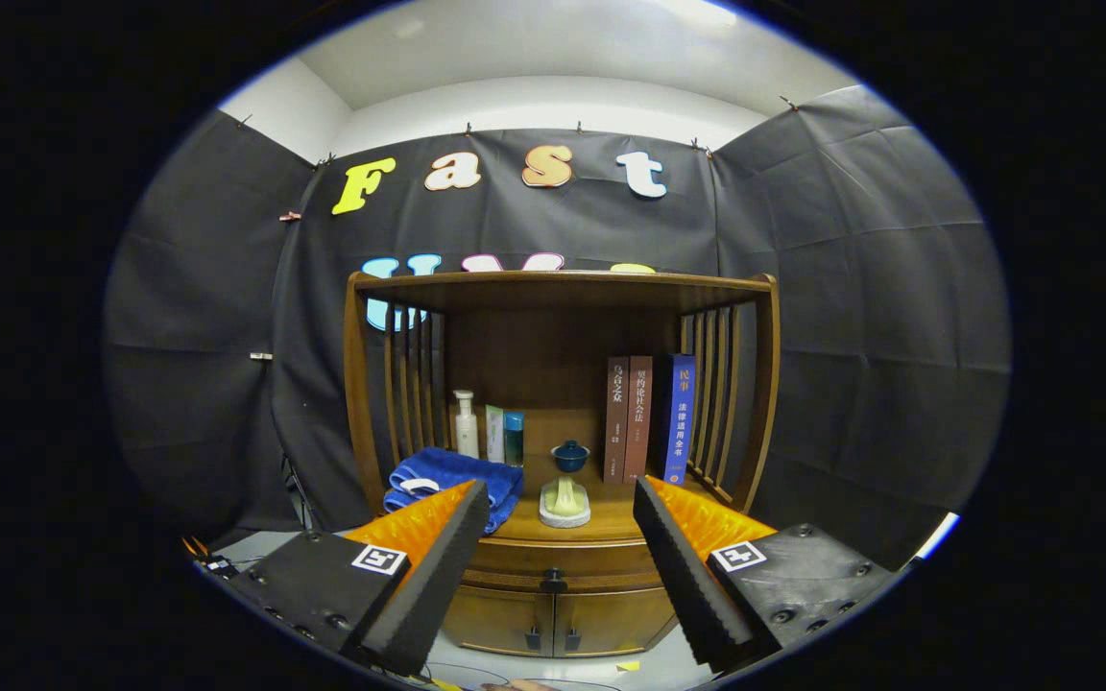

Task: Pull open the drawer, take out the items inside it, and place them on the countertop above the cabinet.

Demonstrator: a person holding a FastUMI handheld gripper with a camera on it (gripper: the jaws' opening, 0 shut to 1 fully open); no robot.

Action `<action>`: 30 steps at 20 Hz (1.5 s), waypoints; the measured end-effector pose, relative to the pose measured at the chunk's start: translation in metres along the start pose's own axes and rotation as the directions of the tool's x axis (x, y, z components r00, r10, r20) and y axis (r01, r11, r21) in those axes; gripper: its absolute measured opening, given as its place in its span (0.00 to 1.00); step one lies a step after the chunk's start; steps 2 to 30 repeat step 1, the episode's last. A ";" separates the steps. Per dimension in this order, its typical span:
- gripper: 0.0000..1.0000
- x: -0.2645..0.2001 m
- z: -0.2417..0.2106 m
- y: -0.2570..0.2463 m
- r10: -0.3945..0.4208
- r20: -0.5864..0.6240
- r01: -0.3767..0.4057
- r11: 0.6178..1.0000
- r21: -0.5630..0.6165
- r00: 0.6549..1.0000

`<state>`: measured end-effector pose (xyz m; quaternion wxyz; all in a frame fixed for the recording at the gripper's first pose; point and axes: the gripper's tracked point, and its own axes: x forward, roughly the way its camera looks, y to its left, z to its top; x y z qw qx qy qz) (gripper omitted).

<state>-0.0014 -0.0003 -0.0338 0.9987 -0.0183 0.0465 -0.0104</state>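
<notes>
A wooden cabinet (558, 384) stands ahead of me, with a slatted shelf frame on top. Its drawer (553, 557) sits shut under the countertop (611, 523), a dark knob (553, 580) at its middle. My gripper (561, 499) is open, fingers spread wide, some way back from the cabinet; the knob lies between and below the fingertips. Nothing is between the fingers. What the drawer holds is hidden.
On the countertop lie a folded blue towel (452, 475), a white bottle (465, 422), two small boxes (503, 435), a blue lidded cup (569, 456), a yellow-green piece on a white base (565, 501) and three upright books (647, 417). Two lower doors (553, 622) sit beneath the drawer.
</notes>
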 end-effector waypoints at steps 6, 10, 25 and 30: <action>1.00 -0.001 0.000 0.000 -0.001 -0.001 0.001 1.000 0.000 1.000; 1.00 -0.001 0.000 0.000 -0.001 -0.001 0.001 1.000 0.000 1.000; 1.00 -0.001 0.000 0.000 -0.001 -0.001 0.001 1.000 0.000 1.000; 1.00 -0.001 0.000 0.000 -0.001 -0.001 0.001 1.000 0.000 1.000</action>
